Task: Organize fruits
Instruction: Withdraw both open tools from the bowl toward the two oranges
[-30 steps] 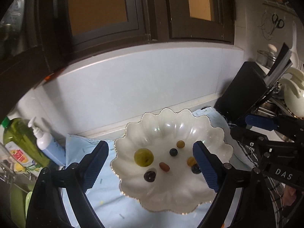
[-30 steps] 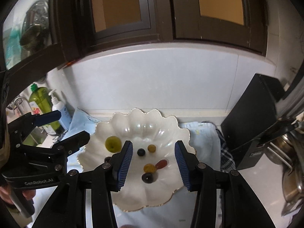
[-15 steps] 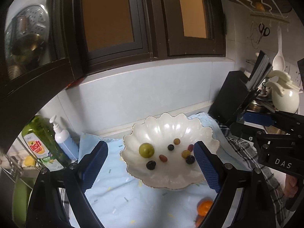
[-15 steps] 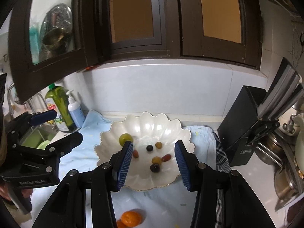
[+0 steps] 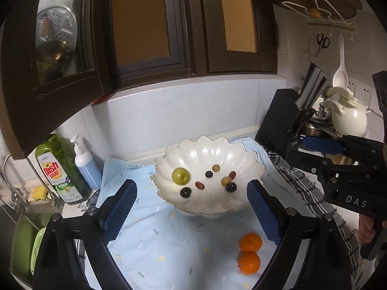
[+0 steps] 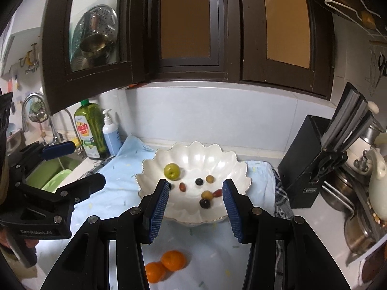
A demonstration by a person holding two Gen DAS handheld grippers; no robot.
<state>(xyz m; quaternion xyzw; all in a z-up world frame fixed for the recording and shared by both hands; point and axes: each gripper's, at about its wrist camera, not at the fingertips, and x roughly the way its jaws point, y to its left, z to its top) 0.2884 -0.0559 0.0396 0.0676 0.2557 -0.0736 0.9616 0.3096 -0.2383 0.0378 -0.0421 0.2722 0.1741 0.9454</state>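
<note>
A white scalloped bowl [image 5: 249, 166] [image 6: 232, 166] stands on a light blue cloth [image 5: 150, 239]. It holds a green apple [image 5: 180, 176] [image 6: 172, 171] and several small grapes and berries. Two oranges [image 5: 250, 242] [image 6: 173, 260] lie touching on the cloth in front of the bowl. My left gripper [image 5: 191, 212] is open and empty, above the cloth short of the bowl. My right gripper [image 6: 195, 210] is open and empty, raised before the bowl's near rim. Each gripper shows in the other's view.
A green dish soap bottle [image 5: 59, 169] and a pump bottle [image 5: 85, 164] stand left of the cloth by a sink [image 5: 21, 236]. A black knife block [image 5: 283, 123] [image 6: 307, 162], a white teapot [image 5: 348, 118] and pots stand at the right.
Both grippers have pulled back and up from the bowl. The bowl looks smaller and the two oranges in front of it have come into view. Both stay open.
</note>
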